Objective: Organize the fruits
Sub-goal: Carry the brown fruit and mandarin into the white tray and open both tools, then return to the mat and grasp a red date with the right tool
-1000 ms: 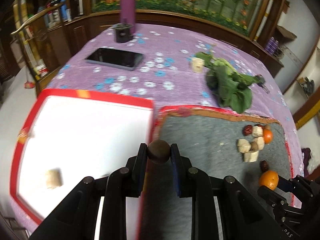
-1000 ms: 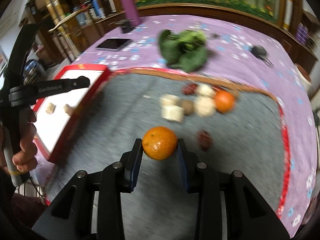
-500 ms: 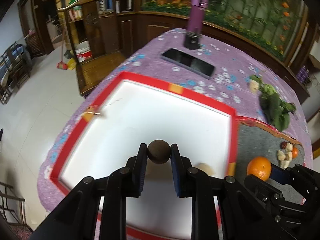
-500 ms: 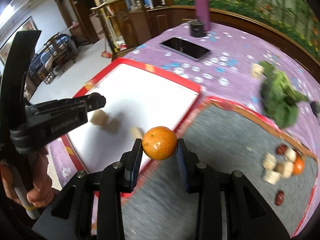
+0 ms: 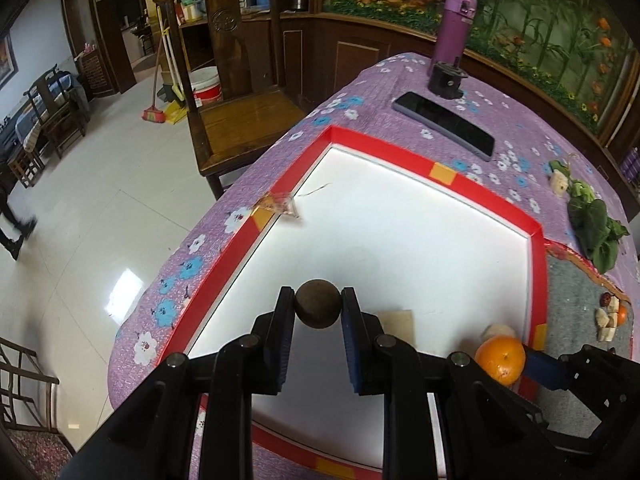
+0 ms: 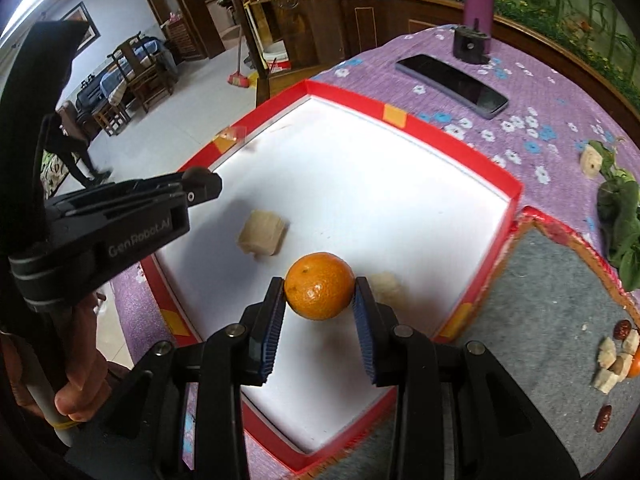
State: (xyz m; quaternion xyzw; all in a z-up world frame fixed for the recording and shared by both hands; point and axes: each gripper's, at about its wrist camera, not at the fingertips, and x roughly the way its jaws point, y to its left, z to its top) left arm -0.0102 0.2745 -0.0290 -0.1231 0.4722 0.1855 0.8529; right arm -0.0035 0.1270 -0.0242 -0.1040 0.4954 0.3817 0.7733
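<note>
Left wrist view: the left hand-held gripper (image 5: pixel 318 310) clamps a brown fruit (image 5: pixel 318 309) at frame centre above the red-rimmed tray (image 5: pixel 404 164); the right hand-held gripper (image 6: pixel 319 287) pinches an orange (image 6: pixel 319 286). Delivery step; next, lower and release both.

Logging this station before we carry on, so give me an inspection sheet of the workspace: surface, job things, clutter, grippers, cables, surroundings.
Surface: purple floral tablecloth; grey mat at right.
Job's things: red-rimmed white tray holds two pale chunks; orange; brown round fruit; small fruit pile on the mat.
Clutter: phone, purple bottle, leafy greens.
Grippers: left gripper shut on the brown round fruit; right gripper shut on the orange; both over the tray.
Cables: nothing seen.
Surroundings: wooden chair, broom, tiled floor.
</note>
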